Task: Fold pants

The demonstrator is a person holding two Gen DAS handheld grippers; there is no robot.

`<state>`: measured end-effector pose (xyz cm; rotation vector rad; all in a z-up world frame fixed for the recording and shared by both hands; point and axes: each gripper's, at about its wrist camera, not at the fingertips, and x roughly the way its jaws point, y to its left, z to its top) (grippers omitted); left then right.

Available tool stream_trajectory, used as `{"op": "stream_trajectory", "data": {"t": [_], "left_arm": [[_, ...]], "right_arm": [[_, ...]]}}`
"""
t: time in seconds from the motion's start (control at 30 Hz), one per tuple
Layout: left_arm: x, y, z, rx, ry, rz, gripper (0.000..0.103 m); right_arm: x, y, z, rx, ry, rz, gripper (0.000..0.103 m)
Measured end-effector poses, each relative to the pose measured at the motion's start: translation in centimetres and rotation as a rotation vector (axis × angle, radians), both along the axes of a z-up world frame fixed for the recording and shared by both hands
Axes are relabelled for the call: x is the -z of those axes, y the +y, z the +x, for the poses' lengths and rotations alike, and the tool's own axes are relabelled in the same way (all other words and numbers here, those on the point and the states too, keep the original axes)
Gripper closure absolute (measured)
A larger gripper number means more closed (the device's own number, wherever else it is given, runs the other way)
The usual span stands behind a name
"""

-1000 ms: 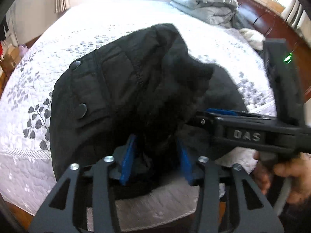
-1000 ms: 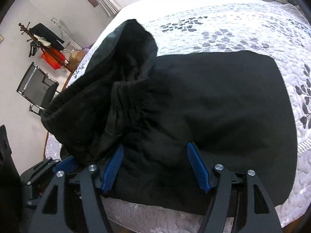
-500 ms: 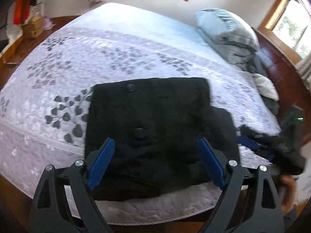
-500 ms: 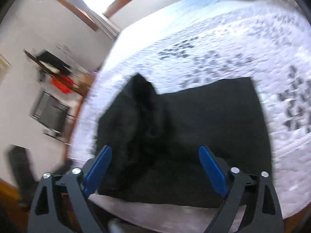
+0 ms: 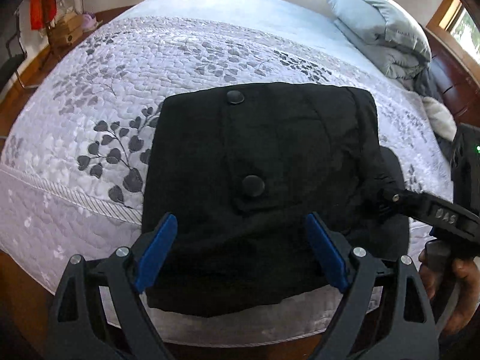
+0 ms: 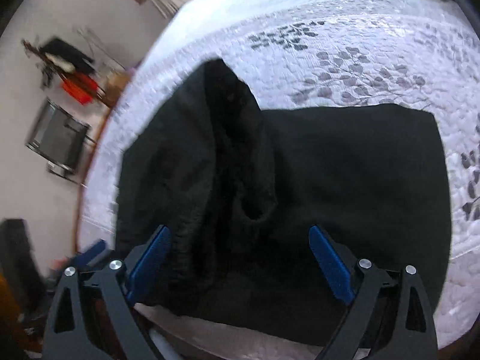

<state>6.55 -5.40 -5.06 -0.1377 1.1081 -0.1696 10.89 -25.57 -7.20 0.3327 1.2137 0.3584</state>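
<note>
The black pants [image 5: 264, 180] lie folded in a flat block near the front edge of the quilted bed [image 5: 90, 96], two round buttons on top. My left gripper [image 5: 240, 246] is open and empty, just above the near edge of the pants. In the right wrist view the pants [image 6: 330, 195] show a raised ridge of bunched cloth on their left side. My right gripper [image 6: 240, 258] is open and empty above the near edge. The right gripper also shows in the left wrist view [image 5: 435, 213], at the right edge of the pants.
A folded grey-blue duvet [image 5: 381, 33] lies at the far right of the bed. A chair [image 6: 57, 141] and a clothes rack [image 6: 69, 69] stand by the wall on the left. Wooden floor shows beyond the bed's left side.
Both grippers have opened and let go of the pants. The pants have dropped flat onto the bed. Both grippers have pulled back toward the front edge.
</note>
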Motion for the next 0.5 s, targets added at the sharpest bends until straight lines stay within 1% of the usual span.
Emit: {"op": "stream_trajectory", "data": {"t": [0.07,0.1,0.13,0.2,0.23,0.3,0.33,0.37,0.43,0.5], "left_arm": [[0.0,0.1,0.0,-0.002,-0.003,0.018,0.016],[0.0,0.1,0.1,-0.004,-0.003,0.03,0.016],[0.0,0.1,0.1,-0.004,-0.005,0.043,0.016],[-0.2,0.1,0.1,0.001,-0.014,0.053,0.016],[-0.4,0.1,0.0,0.002,-0.022,0.056,0.016],[-1.1,0.1,-0.3,0.009,-0.05,0.062,0.016],[-1.3,0.1,-0.4,0.013,-0.061,0.065,0.016],[-1.7,0.1,-0.5,0.019,-0.073,0.065,0.016],[-2.4,0.1,-0.7,0.026,-0.094,0.065,0.016],[-3.2,0.0,-1.1,0.034,-0.119,0.06,0.016]], "right_arm": [[0.2,0.7,0.0,-0.017,-0.003,-0.069,0.011],[0.1,1.0,-0.1,-0.027,-0.009,-0.08,0.015],[0.2,1.3,-0.1,-0.047,-0.012,-0.081,0.031],[0.5,2.1,0.0,-0.081,0.004,-0.057,0.048],[0.5,2.3,0.1,-0.084,0.002,-0.073,0.048],[0.5,2.9,0.2,-0.103,-0.017,-0.107,0.054],[0.5,3.0,0.2,-0.111,-0.027,-0.112,0.06],[0.3,3.0,0.1,-0.114,-0.035,-0.113,0.065],[-0.3,2.8,-0.1,-0.125,-0.059,-0.099,0.072],[-1.2,2.6,-0.5,-0.134,-0.08,-0.079,0.075]]}}
